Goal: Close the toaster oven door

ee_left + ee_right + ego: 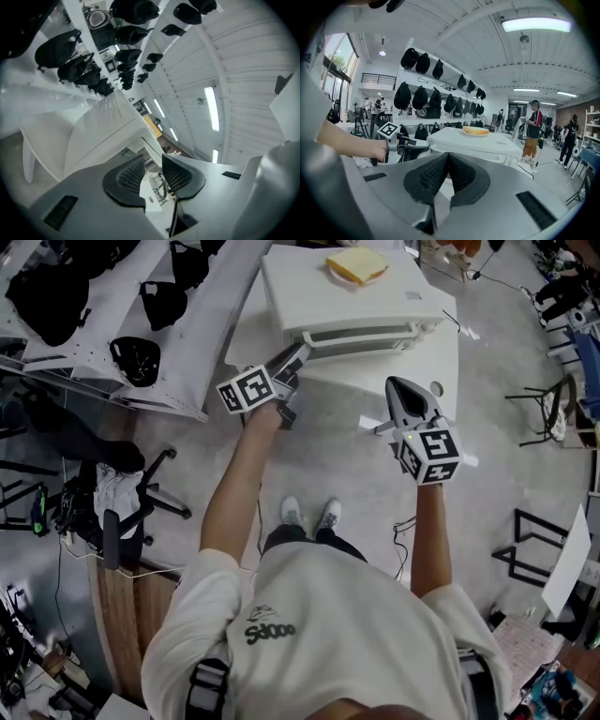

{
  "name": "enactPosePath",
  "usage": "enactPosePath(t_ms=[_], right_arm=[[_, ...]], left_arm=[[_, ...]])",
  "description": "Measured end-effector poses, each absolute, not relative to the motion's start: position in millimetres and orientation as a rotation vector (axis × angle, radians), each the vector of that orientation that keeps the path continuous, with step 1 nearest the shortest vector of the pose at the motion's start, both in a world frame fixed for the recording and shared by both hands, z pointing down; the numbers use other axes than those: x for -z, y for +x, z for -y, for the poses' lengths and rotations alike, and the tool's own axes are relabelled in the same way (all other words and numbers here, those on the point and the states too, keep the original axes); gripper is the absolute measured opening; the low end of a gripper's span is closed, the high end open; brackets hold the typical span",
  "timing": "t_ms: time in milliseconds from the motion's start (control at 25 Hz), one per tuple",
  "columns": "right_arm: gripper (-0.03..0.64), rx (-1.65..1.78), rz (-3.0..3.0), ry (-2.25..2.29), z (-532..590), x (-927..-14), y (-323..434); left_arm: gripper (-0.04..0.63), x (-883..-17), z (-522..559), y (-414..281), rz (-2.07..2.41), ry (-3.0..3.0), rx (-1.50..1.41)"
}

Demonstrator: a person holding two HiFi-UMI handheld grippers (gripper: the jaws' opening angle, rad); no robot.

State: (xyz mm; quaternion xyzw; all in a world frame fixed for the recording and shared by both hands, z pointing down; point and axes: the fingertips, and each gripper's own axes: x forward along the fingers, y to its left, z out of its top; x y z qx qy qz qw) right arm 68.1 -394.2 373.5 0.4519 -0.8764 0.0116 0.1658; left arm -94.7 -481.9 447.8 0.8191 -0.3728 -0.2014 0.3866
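On the white rectangular surface (441, 367): biggest thing in the scene, and it carries the oven toward its far side.
White boxy toaster oven (352, 298): front faces the person. The door with its long bar handle (361, 335) looks stood up against the front. Honestly can't tell if a sliver of gap is left.
Left tool (290, 365): parked at the oven's front left corner, just beside the end of the bar handle. Jaws are partly spread with the oven's edge right in front of them, and I can't see the pads actually pressing on anything.
Right tool (401, 386): out past the near edge of the surface, clear of the oven, tipped a bit downward. Jaws pressed together, nothing in them.
Yellow sandwich on a small white plate (357, 266): sitting on the oven's roof.
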Motion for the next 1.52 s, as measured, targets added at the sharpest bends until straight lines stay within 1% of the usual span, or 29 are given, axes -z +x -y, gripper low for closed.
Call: enactPosePath(t_ms=[40,120,160,480,720,840,1120,1520], right_arm=[[0.009,-0.02,2.495,1.285,393,-371,68],[0.009,0.006,2.499,1.283,388,-365,69],[0.009,0.018,2.504,1.284,385,-361,70],[0.009,0.144,2.536,1.308,359,-316,90],[0.009,0.309,2.503,1.313,340,-282,107],[0.009,0.383,2.478,1.322,329,-268,115],[0.009,0.462,2.479,1.364,308,-243,130],[0.009,0.524,2.48,1.351,293,-221,124]], left_arm=[[0.115,-445,476,-97,0.978,2.132,0.478],[0.047,-438,464,-102,1.068,2.248,0.373],[0.03,-432,457,-103,1.117,2.311,0.31],[0.023,-367,393,-81,1.376,2.838,-0.299],[0.021,-317,352,-59,1.472,3.043,-0.536],[0.021,-295,331,-52,1.501,3.103,-0.569],[0.021,-253,300,-39,1.552,3.173,-0.536],[0.021,-223,284,-23,1.529,3.244,-0.478]])
